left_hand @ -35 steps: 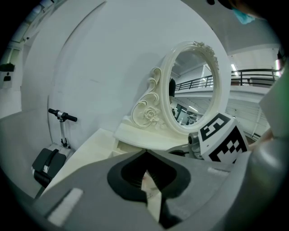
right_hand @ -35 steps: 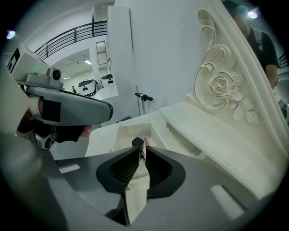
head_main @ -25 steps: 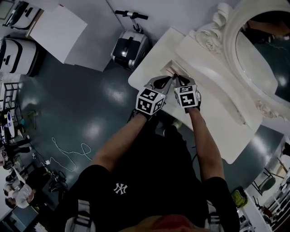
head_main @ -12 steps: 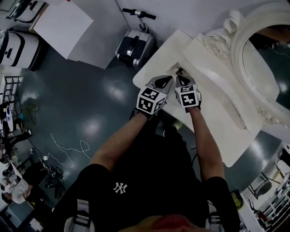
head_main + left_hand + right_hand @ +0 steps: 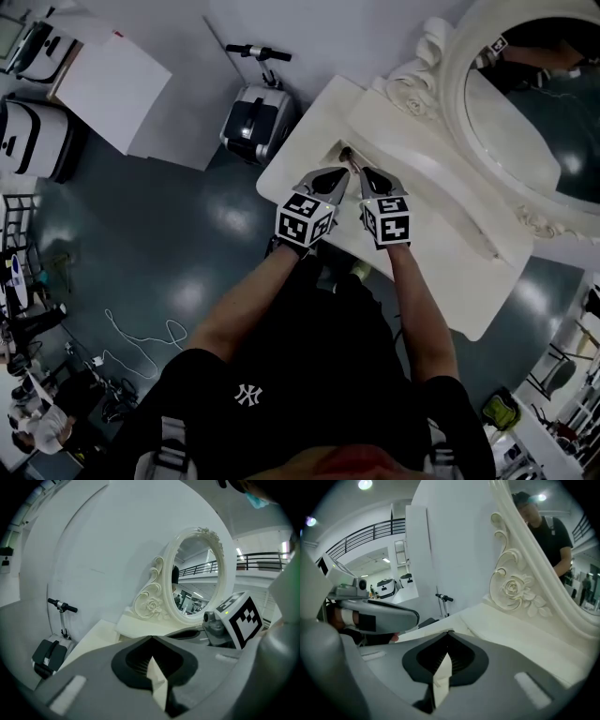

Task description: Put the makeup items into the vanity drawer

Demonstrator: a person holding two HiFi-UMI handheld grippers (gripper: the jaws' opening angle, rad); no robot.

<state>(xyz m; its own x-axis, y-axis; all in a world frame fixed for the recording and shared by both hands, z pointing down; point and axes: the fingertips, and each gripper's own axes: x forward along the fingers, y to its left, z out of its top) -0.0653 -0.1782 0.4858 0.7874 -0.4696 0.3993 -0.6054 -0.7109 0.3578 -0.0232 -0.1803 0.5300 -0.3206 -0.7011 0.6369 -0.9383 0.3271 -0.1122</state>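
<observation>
A white vanity point(image 5: 450, 239) with an oval mirror point(image 5: 534, 103) fills the right of the head view. Near its left end is a shallow rectangular recess point(image 5: 330, 150), with a small dark thing at its edge too small to tell. My left gripper point(image 5: 339, 172) and right gripper point(image 5: 365, 172) are held side by side just in front of that recess, above the vanity top. Both have their jaws together at the tips. The left gripper point(image 5: 151, 638) and right gripper point(image 5: 449, 632) show nothing gripped in their own views. No makeup item is clearly visible.
A folded scooter point(image 5: 249, 117) stands on the dark floor by the vanity's left end. A white board point(image 5: 103, 84) and dark cases point(image 5: 28, 131) lie further left. Cables point(image 5: 141, 323) trail on the floor. Carved scrollwork point(image 5: 151, 604) frames the mirror.
The head view has shifted a little. Both grippers stay shut and side by side in front of the recess, hardly moved relative to the vanity.
</observation>
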